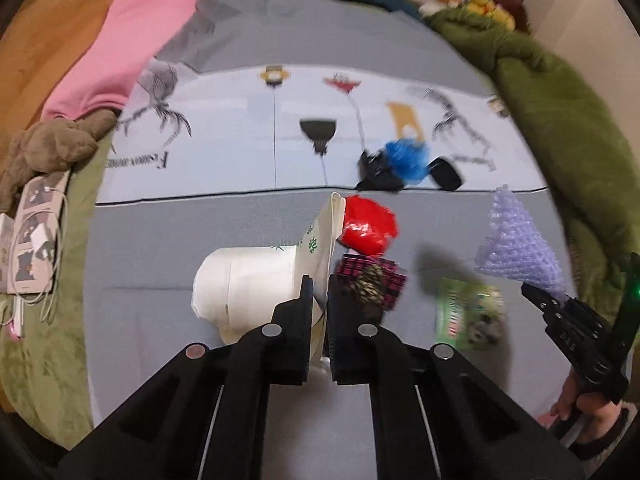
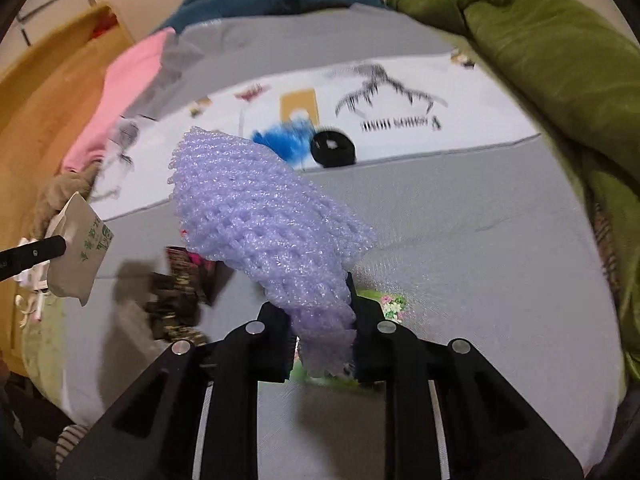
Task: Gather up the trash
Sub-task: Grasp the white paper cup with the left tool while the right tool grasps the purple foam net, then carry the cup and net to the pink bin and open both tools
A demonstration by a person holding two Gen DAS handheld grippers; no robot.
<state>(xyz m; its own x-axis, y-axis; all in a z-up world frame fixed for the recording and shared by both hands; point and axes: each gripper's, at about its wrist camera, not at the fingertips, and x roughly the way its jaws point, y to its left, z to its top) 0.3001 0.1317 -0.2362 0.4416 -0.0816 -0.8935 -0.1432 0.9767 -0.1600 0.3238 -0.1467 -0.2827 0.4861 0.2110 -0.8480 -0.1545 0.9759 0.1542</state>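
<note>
My left gripper (image 1: pixel 320 296) is shut on the edge of a white paper bag (image 1: pixel 248 276) with green print, held above the grey bed sheet. My right gripper (image 2: pixel 320 312) is shut on a purple foam net (image 2: pixel 264 216), lifted off the bed; it also shows in the left wrist view (image 1: pixel 520 240), at the right. On the sheet lie a red crumpled wrapper (image 1: pixel 370 224), a dark patterned wrapper (image 1: pixel 372 284), a green packet (image 1: pixel 468 312), a blue fluffy piece (image 1: pixel 408 160) and black pieces (image 1: pixel 446 174).
A printed white cloth (image 1: pixel 240 152) lies across the bed. A green blanket (image 1: pixel 560 112) runs along the right side, a pink cloth (image 1: pixel 132 52) and a brown plush toy (image 1: pixel 52 148) at the left. Papers and cables (image 1: pixel 36 232) lie at the left edge.
</note>
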